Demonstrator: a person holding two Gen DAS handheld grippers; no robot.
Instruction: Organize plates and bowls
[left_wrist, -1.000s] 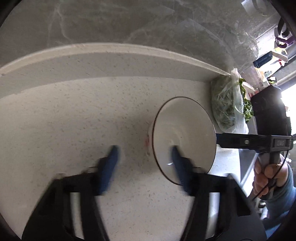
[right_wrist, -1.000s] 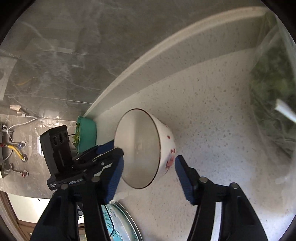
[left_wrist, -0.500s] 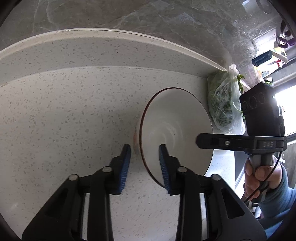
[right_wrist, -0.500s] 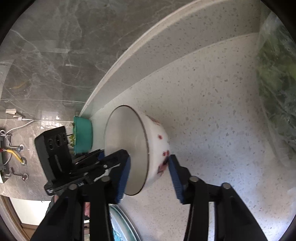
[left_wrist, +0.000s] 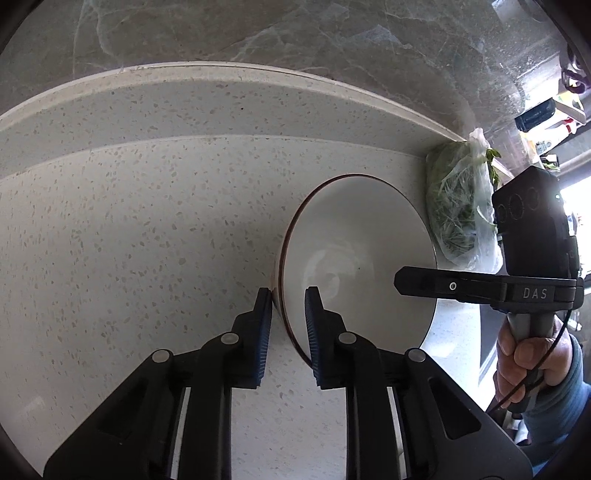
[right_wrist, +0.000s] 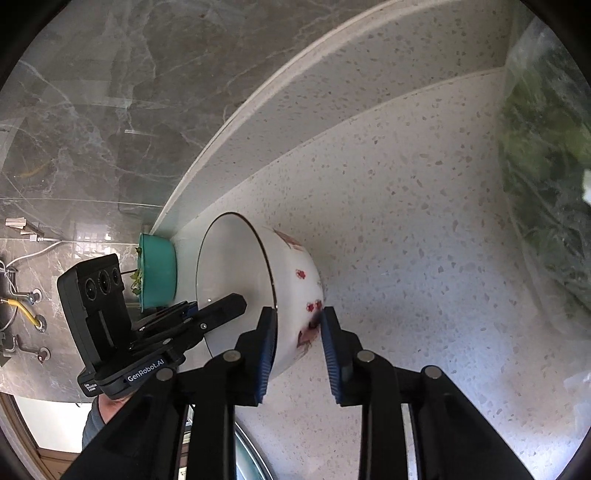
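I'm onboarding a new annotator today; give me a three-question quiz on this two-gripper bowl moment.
1. True or false: the white bowl has red flower marks on its outside.
2. The bowl wall sits between the jaws of: A) only the left gripper B) only the right gripper C) both
3. What lies bagged on the counter beyond the bowl in the left wrist view?

Key: 1 true. 2 C; both are closing on it. 3 The bag of greens.

A home kitchen: speckled countertop (left_wrist: 147, 221), marble backsplash (left_wrist: 258, 37), bagged greens (left_wrist: 458, 206).
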